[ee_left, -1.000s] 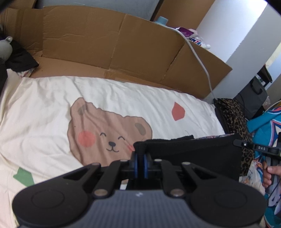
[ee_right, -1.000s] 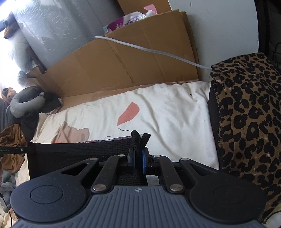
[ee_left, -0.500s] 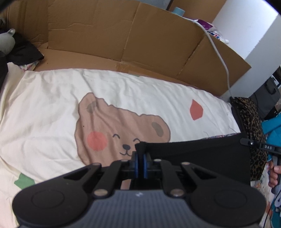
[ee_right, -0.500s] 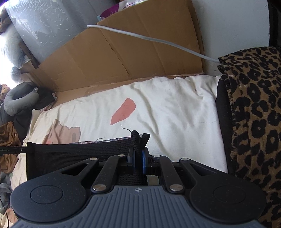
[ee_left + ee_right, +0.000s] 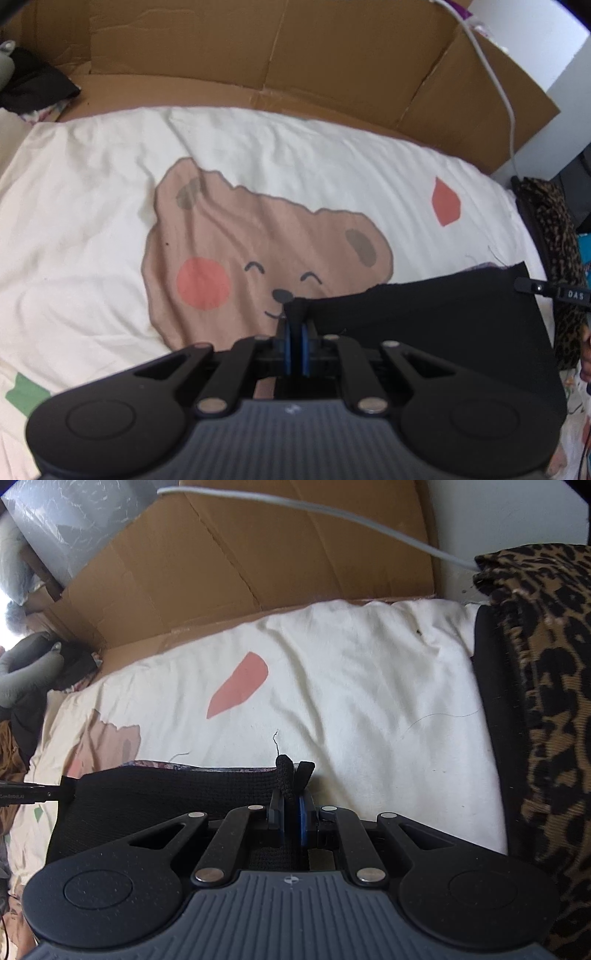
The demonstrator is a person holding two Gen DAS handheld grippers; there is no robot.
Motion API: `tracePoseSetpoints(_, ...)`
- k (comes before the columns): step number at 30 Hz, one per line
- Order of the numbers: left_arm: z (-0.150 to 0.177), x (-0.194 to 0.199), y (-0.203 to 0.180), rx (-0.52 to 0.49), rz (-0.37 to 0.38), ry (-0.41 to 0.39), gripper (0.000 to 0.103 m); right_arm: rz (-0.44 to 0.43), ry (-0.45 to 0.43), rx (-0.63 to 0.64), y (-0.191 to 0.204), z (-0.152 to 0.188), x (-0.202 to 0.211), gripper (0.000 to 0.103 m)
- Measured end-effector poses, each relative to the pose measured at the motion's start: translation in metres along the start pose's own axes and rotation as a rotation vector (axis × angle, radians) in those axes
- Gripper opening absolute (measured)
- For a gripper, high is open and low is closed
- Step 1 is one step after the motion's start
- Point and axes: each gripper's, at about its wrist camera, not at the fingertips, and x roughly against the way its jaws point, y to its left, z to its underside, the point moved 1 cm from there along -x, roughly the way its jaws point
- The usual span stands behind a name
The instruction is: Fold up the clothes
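Both grippers carried farther forward over cream bear-print sheet since earlier frames; bear face now nearer left camera. Left gripper clamped tight on one corner of black garment; right gripper pinches opposite corner. Garment stretched between them, above sheet. Cardboard behind; leopard-print fabric at right.
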Motion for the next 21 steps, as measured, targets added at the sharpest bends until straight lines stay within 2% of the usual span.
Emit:
tracePoseSetpoints(6,0.001,-0.013,-0.004,-0.024,-0.014,0.004,0.008,0.015,0.02,0.016,0.002,0.001,-0.011,0.009)
tracePoseSetpoints(8,-0.002,-0.01,-0.006,-0.023,-0.029,0.013,0.017,0.015,0.01,0.001,0.001,0.0,-0.006,0.015)
tracePoseSetpoints(10,-0.004,-0.003,-0.008,-0.035,-0.055,0.024,0.02,-0.007,-0.03,-0.028,-0.001,0.0,0.008,0.038)
tracePoseSetpoints(11,-0.005,0.003,-0.011,-0.055,-0.063,0.024,0.02,-0.017,-0.054,-0.034,-0.002,0.001,0.016,0.041)
tracePoseSetpoints(16,-0.009,0.034,-0.03,-0.08,-0.05,0.005,0.021,-0.04,-0.097,-0.028,-0.001,0.01,0.051,0.041)
tracePoseSetpoints(19,-0.011,0.05,-0.037,0.011,-0.069,-0.028,0.022,-0.056,-0.109,-0.028,0.001,0.019,0.071,0.041)
tracePoseSetpoints(21,-0.012,0.056,-0.045,0.035,-0.051,-0.025,0.022,-0.066,-0.113,-0.022,0.003,0.025,0.084,0.041)
